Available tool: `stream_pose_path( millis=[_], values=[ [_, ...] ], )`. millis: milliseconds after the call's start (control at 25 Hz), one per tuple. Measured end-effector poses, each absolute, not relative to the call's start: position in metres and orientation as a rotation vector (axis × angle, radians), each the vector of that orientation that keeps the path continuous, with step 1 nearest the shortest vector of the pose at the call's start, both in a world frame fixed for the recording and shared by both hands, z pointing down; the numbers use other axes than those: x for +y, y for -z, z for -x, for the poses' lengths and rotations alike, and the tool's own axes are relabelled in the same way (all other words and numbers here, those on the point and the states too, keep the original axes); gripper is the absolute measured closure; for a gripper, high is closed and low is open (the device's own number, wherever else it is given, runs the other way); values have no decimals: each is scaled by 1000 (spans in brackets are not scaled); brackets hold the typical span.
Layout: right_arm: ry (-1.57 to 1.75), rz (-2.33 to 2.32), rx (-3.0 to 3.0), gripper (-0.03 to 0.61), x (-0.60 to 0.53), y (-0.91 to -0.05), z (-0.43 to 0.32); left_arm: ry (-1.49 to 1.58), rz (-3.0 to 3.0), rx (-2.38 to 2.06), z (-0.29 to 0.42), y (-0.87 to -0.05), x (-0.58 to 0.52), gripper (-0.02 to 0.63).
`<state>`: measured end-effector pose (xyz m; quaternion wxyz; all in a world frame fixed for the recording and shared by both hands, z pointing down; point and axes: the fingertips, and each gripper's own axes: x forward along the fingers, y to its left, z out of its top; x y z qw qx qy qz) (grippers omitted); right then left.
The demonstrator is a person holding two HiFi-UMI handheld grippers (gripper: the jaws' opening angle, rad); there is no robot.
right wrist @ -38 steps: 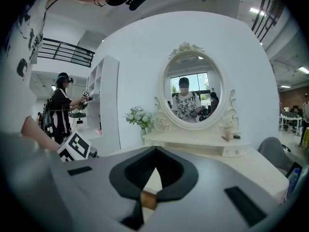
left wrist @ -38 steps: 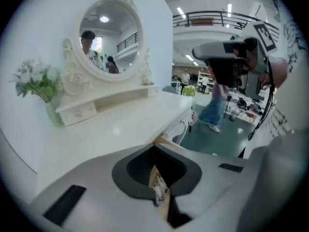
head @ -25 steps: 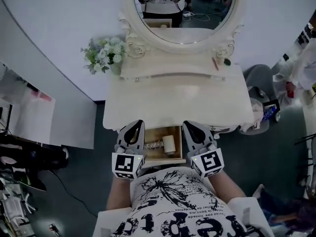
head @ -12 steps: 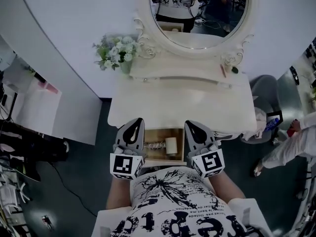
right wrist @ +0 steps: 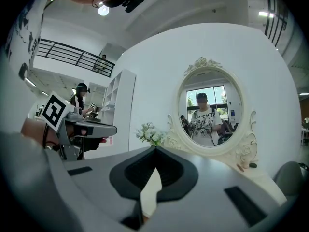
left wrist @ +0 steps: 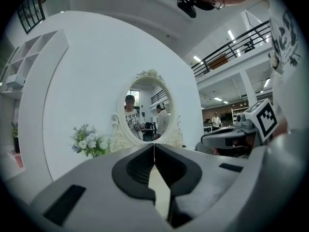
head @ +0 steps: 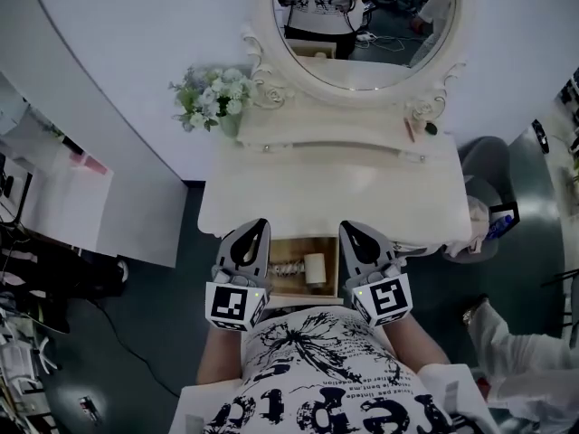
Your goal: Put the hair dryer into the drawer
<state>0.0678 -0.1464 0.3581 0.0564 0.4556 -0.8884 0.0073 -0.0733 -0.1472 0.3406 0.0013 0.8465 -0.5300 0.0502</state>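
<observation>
The hair dryer (head: 303,267), pale with a ribbed handle, lies inside the open wooden drawer (head: 298,294) under the cream dressing table (head: 271,197). My left gripper (head: 256,225) is held level over the drawer's left side, shut with nothing between its jaws. My right gripper (head: 349,227) mirrors it over the drawer's right side, also shut and empty. In the left gripper view the left gripper (left wrist: 154,145) has its jaws meeting at the tip, with the right gripper (left wrist: 231,139) beside it. The right gripper view shows my right gripper (right wrist: 155,149) with its tips together.
An oval mirror (head: 362,25) and a vase of white flowers (head: 210,102) stand at the back of the table, with small items (head: 418,129) at the back right. A white cabinet (head: 63,197) is at left, a grey seat (head: 481,174) and a person's sleeve (head: 525,369) at right.
Both grippers stay where they were beside the drawer. The head view shifted slightly early on, and a person at the right edge walked toward the lower right.
</observation>
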Motion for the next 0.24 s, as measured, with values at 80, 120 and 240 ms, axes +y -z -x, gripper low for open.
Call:
stream_pose_path(
  millis=[80,120,240],
  values=[
    [-15,-1378,-2695,569,-147,-358,-67,-157,-2659,-1662,73,-341,-148,592],
    [-16,-1382,-2694,569,-147,-358,-68,-155,-2660,-1661,72,-341,-149,592],
    [-17,-1389,-2691,569,-148,-357,-68,-142,-2666,-1653,71,-339,-150,592]
  ],
)
